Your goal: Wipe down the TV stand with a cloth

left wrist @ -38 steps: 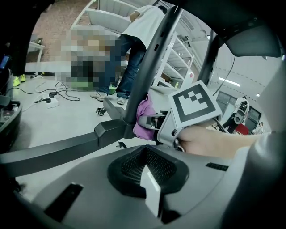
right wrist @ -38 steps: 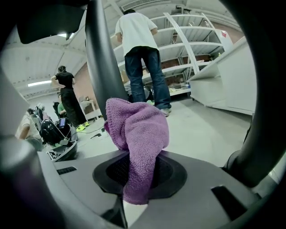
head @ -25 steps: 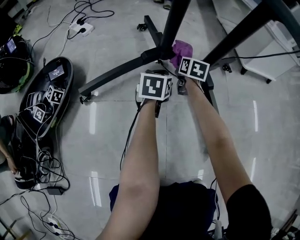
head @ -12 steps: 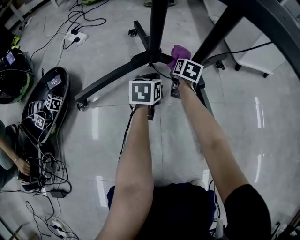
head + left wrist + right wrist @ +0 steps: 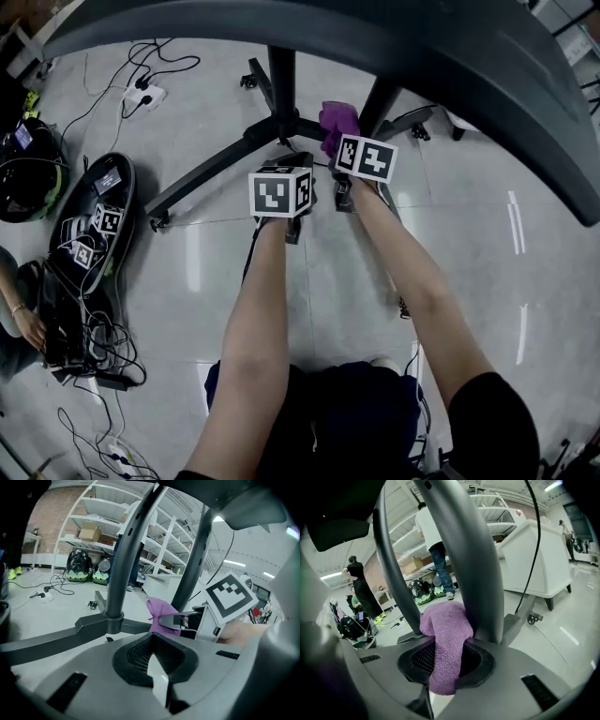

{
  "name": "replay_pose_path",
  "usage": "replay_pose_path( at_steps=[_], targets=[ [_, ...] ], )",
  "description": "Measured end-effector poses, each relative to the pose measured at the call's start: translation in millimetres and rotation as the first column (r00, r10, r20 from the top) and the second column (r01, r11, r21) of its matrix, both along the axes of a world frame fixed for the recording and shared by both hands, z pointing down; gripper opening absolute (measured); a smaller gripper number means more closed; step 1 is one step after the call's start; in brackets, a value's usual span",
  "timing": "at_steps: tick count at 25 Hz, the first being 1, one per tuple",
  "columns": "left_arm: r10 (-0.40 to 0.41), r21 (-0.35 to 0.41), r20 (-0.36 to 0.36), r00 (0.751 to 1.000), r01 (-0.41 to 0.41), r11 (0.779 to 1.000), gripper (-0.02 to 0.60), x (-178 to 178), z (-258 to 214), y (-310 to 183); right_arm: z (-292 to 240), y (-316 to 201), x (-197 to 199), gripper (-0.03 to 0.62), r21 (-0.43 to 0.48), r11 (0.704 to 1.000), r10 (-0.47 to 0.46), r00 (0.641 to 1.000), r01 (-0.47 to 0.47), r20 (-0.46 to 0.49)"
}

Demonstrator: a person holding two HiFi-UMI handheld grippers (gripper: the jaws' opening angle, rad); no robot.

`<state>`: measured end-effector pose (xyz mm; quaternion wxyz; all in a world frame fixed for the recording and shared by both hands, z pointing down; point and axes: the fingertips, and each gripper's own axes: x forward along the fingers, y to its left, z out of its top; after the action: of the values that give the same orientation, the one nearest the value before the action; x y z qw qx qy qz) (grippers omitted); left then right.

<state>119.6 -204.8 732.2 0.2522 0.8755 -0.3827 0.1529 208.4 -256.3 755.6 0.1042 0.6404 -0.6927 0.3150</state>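
Note:
The TV stand has two dark posts (image 5: 280,80) rising from a splayed black base (image 5: 206,178), under a dark curved panel (image 5: 394,47). A purple cloth (image 5: 337,122) is pinched in my right gripper (image 5: 345,150), which is shut on it. The cloth (image 5: 446,630) presses against the side of the right post (image 5: 473,564), low near the base hub. My left gripper (image 5: 281,169) hovers just left of it, in front of the hub, shut with nothing in its jaws. From the left gripper view the cloth (image 5: 159,613) and the right gripper (image 5: 180,619) show beside the left post (image 5: 122,569).
An open black case (image 5: 89,225) with marker cubes and tangled cables lies on the floor at the left. A power strip (image 5: 145,94) sits beyond it. A white cabinet (image 5: 534,559) stands to the right, shelving (image 5: 154,536) behind. People stand in the background (image 5: 433,536).
The head view has dipped lower, so the dark panel now spans its top. Both grippers have shifted slightly left in view. The right one still holds the cloth at the post.

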Motion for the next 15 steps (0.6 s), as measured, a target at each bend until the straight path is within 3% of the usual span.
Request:
replay_pose_path(
  at_steps=[4, 7, 10, 15],
  targets=[
    [0.025, 0.043, 0.009, 1.0, -0.026, 0.999, 0.005, 11.1, -23.5, 5.3, -51.5, 2.6, -6.4, 0.089, 0.094, 0.994, -0.054, 0.997, 0.058, -0.05],
    [0.02, 0.067, -0.006, 1.0, -0.019, 0.998, 0.005, 14.1, -46.3, 1.6, -107.4, 1.4, -7.2, 0.089, 0.217, 0.971, -0.084, 0.992, 0.103, -0.094],
    [0.053, 0.139, 0.033, 0.998, -0.058, 0.989, 0.005, 20.7, -74.1, -5.6, -168.0, 4.0, -5.9, 0.089, 0.355, 0.928, -0.089, 0.992, 0.117, -0.094],
    [0.149, 0.301, 0.04, 0.988, -0.154, 0.941, 0.005, 22.5, -126.3, -1.5, -255.4, 8.4, -19.4, 0.089, 0.542, 0.836, -0.066, 0.996, 0.085, -0.053]
  ],
)
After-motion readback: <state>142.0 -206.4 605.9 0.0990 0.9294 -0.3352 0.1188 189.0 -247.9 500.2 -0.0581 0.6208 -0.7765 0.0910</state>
